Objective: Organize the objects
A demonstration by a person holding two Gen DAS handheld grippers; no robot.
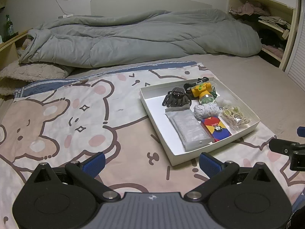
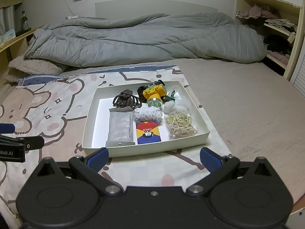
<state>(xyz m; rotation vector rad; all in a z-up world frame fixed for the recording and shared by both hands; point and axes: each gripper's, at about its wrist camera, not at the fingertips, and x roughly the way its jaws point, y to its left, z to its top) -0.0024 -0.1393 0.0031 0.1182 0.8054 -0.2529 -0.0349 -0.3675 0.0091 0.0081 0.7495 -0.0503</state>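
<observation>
A shallow white box (image 2: pixel 194 106) (image 1: pixel 152 114) lies on the cartoon-bear sheet. Inside sit a dark hair claw (image 2: pixel 125 100) (image 1: pixel 176 98), a yellow headlamp (image 2: pixel 154 94) (image 1: pixel 202 90), a grey packet (image 2: pixel 120 126) (image 1: pixel 188 127), a pale fuzzy scrunchie (image 2: pixel 147 113) (image 1: pixel 206 110), a red-blue-yellow card box (image 2: pixel 147 132) (image 1: pixel 215 128) and a bag of beige hair ties (image 2: pixel 180 125) (image 1: pixel 234 117). My left gripper (image 1: pixel 151 164) hovers open in front of the box's near-left corner, empty. My right gripper (image 2: pixel 153 159) is open just short of the box's near wall, holding nothing.
A rumpled grey duvet (image 2: pixel 143 38) fills the back of the bed, with a fluffy beige blanket (image 2: pixel 34 66) at its left. Shelves with folded clothes (image 2: pixel 276 24) stand at the right. A green bottle (image 2: pixel 24 21) stands on the left ledge. Bare mattress cover (image 2: pixel 247 105) lies right of the box.
</observation>
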